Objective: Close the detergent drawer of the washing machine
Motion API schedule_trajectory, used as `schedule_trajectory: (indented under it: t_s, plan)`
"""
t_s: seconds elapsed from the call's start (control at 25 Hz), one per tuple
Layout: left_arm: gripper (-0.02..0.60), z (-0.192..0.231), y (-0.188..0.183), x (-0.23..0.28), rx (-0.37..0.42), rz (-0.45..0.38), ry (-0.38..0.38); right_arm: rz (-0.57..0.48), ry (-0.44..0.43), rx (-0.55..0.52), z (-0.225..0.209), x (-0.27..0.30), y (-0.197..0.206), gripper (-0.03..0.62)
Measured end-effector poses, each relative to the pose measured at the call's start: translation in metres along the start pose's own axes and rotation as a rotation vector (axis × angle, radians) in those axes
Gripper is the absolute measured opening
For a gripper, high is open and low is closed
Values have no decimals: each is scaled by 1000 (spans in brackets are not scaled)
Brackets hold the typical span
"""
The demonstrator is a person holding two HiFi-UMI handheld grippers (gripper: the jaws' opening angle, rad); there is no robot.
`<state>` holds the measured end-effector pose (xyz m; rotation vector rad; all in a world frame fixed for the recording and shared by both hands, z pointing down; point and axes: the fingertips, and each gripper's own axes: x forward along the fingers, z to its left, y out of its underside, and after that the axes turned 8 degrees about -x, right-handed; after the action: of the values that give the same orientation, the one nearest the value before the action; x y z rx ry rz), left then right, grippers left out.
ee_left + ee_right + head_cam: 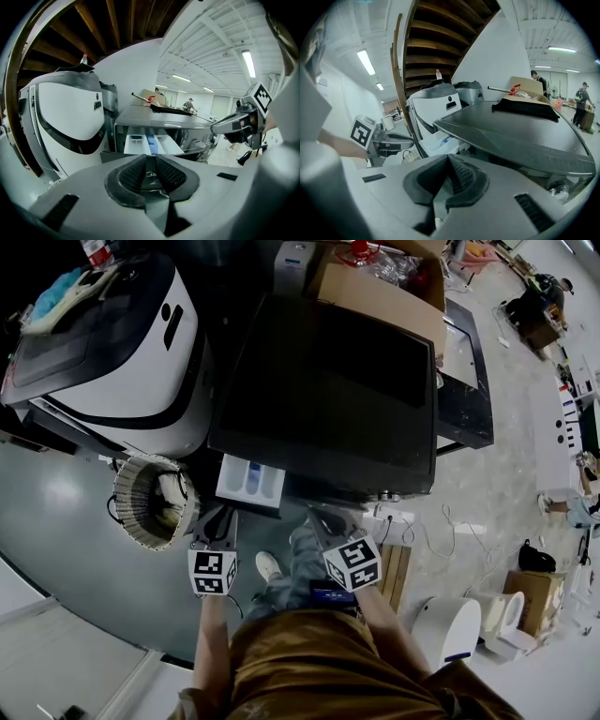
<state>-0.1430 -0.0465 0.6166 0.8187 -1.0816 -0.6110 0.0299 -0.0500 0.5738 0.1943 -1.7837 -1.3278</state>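
The washing machine [328, 399] has a dark flat top. Its white detergent drawer [250, 481] with a blue insert stands pulled out at the front left corner. My left gripper [219, 519] hovers just in front of the drawer, apart from it, shut on nothing. In the left gripper view the open drawer [150, 143] lies straight ahead past the closed pads [136, 173]. My right gripper [324, 519] hangs before the machine's front, right of the drawer, also shut and empty. The right gripper view shows the drawer [438, 140] to the left, with the left gripper [393, 140] beside it.
A white appliance [122, 343] stands left of the washer, with a wicker basket [150, 502] on the floor in front. A cardboard box [375, 287] sits on the washer's back. A power strip [389, 517], a wooden crate [394, 568] and a white bin [445, 629] lie right.
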Motion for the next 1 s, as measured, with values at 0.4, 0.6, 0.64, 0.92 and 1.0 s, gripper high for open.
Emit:
schedule_trajectory:
  t_s: [0.4, 0.6, 0.64, 0.92, 1.0]
  plan:
    - [79, 2, -7, 10, -15, 2, -10, 2, 27, 25, -20, -5, 5, 12]
    - [79, 3, -12, 16, -9, 0, -23, 3, 33, 26, -29, -7, 4, 12]
    - [79, 3, -13, 18, -7, 0, -26, 5, 33, 25, -31, -8, 4, 12]
    - [78, 5, -20, 28, -25, -6, -42, 7, 33, 26, -44, -9, 6, 12]
    - [78, 5, -22, 30, -26, -5, -45, 6, 33, 30, -48, -9, 6, 12]
